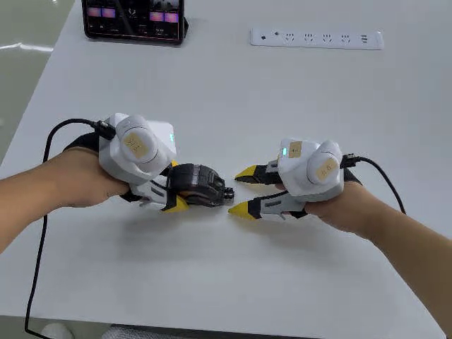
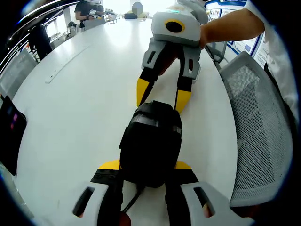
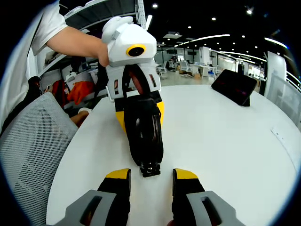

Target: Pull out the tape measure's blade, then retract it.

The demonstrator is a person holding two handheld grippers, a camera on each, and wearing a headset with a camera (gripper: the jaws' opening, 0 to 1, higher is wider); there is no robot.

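A black tape measure rests on the white table, clamped between the yellow-tipped jaws of my left gripper. In the left gripper view the tape measure lies lengthwise between that gripper's jaws. Its blade hook points toward my right gripper, whose jaws stand open a short way from the hook. In the right gripper view the tape measure sits just ahead of the open right gripper. No blade is drawn out.
A dark tablet stands at the far left of the table, and a white power strip lies at the far right. A cable trails from the left gripper. A mesh chair stands beside the table.
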